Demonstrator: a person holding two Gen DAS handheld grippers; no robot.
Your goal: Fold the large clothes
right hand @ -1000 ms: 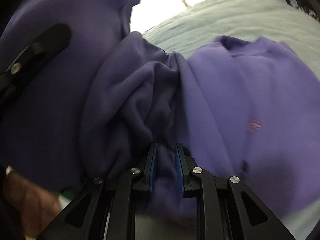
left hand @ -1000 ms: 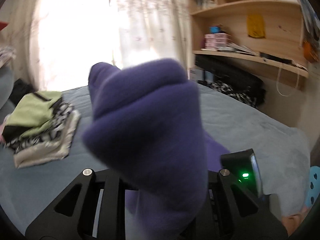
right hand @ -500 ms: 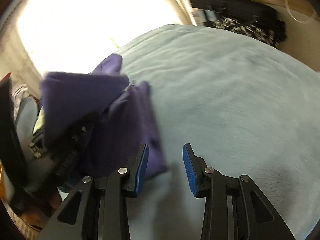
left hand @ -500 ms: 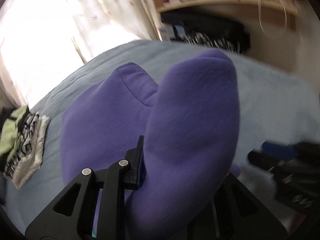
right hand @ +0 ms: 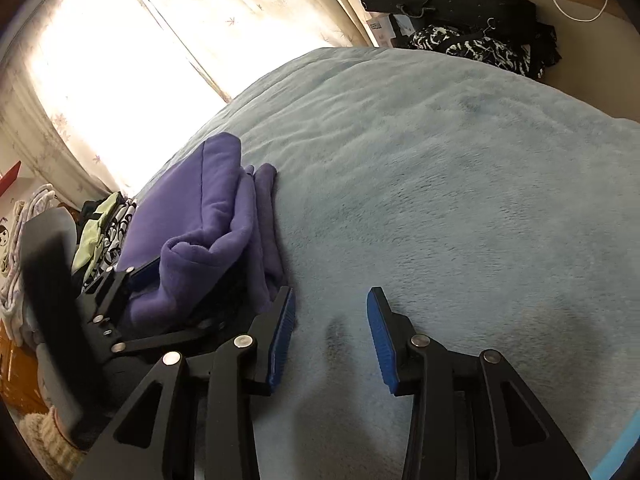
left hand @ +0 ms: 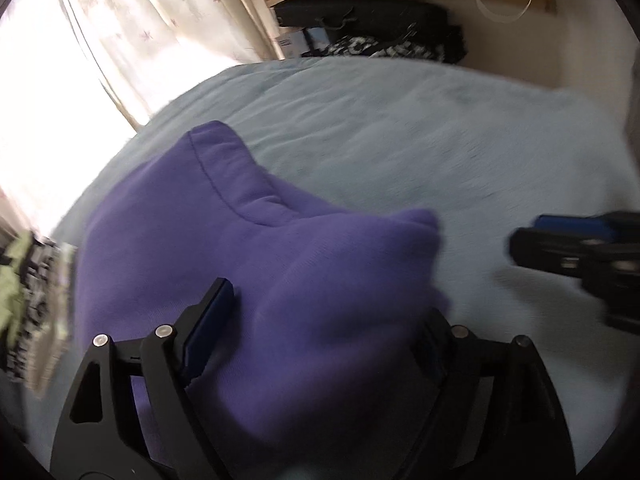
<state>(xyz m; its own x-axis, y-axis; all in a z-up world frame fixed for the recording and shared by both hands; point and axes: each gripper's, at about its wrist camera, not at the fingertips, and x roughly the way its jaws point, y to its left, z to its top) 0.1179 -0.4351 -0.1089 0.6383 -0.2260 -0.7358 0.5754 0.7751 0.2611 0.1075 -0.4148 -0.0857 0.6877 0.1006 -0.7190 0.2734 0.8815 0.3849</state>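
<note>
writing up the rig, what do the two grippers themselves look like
Both match: the left tool and right tool have matte black, angular linkage arms with triangular cutouts, round silver pivot screws, and flat fingers lined with ribbed blue pads. No cables or markings show.

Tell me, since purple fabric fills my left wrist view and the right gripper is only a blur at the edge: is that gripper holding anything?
Observer: No. The right gripper has its jaws open and empty, above bare blanket.
Operator: How does the garment look from that side?
Observer: The purple garment lies in several stacked folded layers on the blanket, just left of those jaws.
</note>
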